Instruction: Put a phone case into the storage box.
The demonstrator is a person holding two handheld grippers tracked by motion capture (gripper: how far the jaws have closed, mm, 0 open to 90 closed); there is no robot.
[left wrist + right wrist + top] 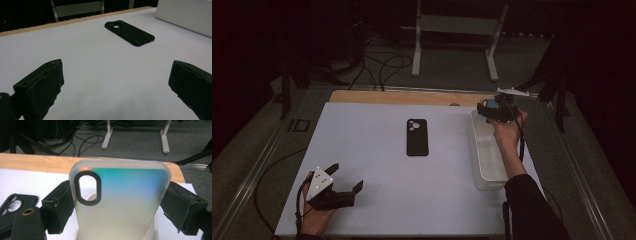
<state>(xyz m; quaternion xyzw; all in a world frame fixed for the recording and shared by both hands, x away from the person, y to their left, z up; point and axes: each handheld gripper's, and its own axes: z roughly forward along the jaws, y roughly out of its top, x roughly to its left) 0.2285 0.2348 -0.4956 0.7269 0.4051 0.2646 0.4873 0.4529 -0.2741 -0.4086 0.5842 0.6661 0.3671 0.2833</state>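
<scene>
Two phone cases: the right gripper (120, 207) clamps a frosted iridescent case (120, 202) over the white plastic bin (489, 155), apparently for dropping in; the left gripper (346, 176) rests wide open, empty, facing the black phone case (417, 137).

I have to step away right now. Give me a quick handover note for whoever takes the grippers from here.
Right gripper: shut on the iridescent phone case, held above the far end of the white bin.
Left gripper: open, empty, resting near the front left of the white mat.
Black phone case: flat at mid-mat, untouched.
Done: iridescent case gripped.
Left, probably: place that case, then handle the black one.
</scene>
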